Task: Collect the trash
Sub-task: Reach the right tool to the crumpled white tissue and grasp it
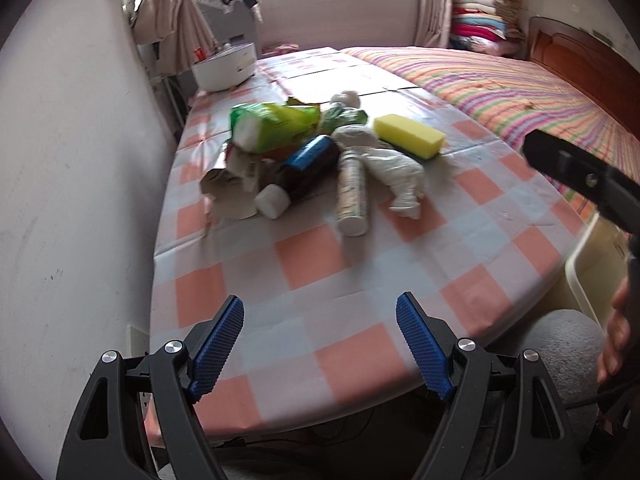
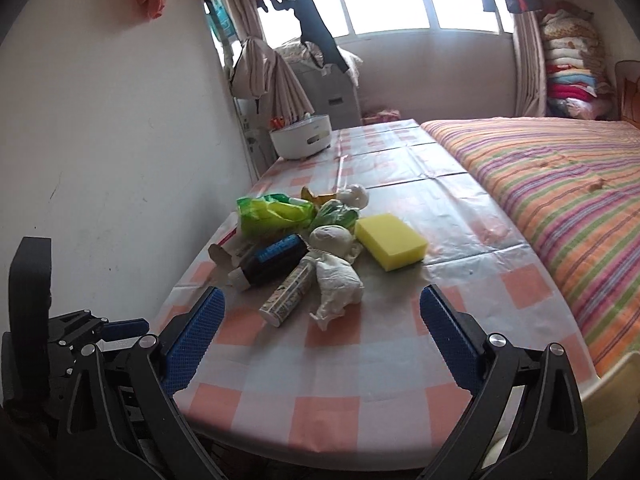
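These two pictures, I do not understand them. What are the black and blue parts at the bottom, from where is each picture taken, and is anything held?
No robot here: a person carries a hand-held gripper in each hand, each with a camera looking along its jaws. One picture is from the left gripper, the other from the right gripper. The blue pads are the gripping faces. Both stand open and empty.

On the checked table lies a pile of trash: a green packet, a dark bottle, a printed tube, crumpled tissue and a yellow sponge. A white pot stands at the far end; a striped bed is beside the table.
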The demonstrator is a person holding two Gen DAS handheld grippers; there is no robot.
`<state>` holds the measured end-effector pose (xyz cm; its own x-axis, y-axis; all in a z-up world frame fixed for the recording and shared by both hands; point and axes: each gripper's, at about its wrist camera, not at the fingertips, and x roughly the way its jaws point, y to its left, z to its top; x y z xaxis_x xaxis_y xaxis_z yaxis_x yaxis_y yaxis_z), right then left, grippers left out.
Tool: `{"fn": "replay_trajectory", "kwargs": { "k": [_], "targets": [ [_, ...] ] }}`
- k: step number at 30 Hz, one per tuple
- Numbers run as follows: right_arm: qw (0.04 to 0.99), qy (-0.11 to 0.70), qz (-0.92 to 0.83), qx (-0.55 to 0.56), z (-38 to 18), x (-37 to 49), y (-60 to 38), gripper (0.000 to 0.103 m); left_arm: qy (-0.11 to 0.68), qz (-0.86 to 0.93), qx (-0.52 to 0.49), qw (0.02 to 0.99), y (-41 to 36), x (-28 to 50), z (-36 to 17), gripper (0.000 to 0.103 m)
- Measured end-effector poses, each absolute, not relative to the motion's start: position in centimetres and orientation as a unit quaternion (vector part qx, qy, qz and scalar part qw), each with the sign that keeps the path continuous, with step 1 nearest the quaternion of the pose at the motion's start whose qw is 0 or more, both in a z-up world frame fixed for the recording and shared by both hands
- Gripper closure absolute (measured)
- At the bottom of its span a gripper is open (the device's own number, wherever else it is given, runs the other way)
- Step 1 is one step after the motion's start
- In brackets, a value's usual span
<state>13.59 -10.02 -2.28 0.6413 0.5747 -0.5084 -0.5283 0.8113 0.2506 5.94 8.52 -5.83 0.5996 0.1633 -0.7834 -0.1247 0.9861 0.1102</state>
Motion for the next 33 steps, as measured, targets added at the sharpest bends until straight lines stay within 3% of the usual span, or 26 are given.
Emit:
{"fn": "replay_trajectory", "kwargs": {
  "k": [12, 17, 27, 28, 30, 31, 33],
  "targets": [
    [0.886, 0.336, 0.318, -0.039, -5.3, 19.9, -4.5, 0.007, 0.445, 0.098, -0.008, 0.89, 11.8, 5.7, -6.4, 0.026],
    [0.878, 0.353, 0.313, -0.073, -6.7, 22.1, -3.3, 0.019, 0.448, 0.098, -0.01, 0.889, 12.4, 5.6, -6.6, 0.026],
    [0.864, 0.378, 0.309, -0.118, -9.1, 24.2, -1.8, 0.031, 0.452, 0.095, -0.005, 0.887, 12.3, 5.8, -6.6, 0.026],
    [0.863, 0.381, 0.308, -0.124, -9.3, 24.3, -1.6, 0.033, 0.452, 0.095, -0.004, 0.887, 12.2, 5.8, -6.6, 0.026],
    [0.859, 0.387, 0.309, -0.133, -9.9, 24.5, -1.3, 0.048, 0.453, 0.093, -0.003, 0.886, 12.1, 5.9, -6.6, 0.026],
    [0.855, 0.392, 0.311, -0.135, -10.2, 24.6, -1.1, 0.063, 0.454, 0.093, -0.001, 0.886, 12.0, 5.9, -6.6, 0.026],
    [0.849, 0.401, 0.316, -0.135, -10.8, 24.6, -1.0, 0.07, 0.454, 0.093, 0.001, 0.886, 11.9, 6.0, -6.7, 0.026]
  ]
}}
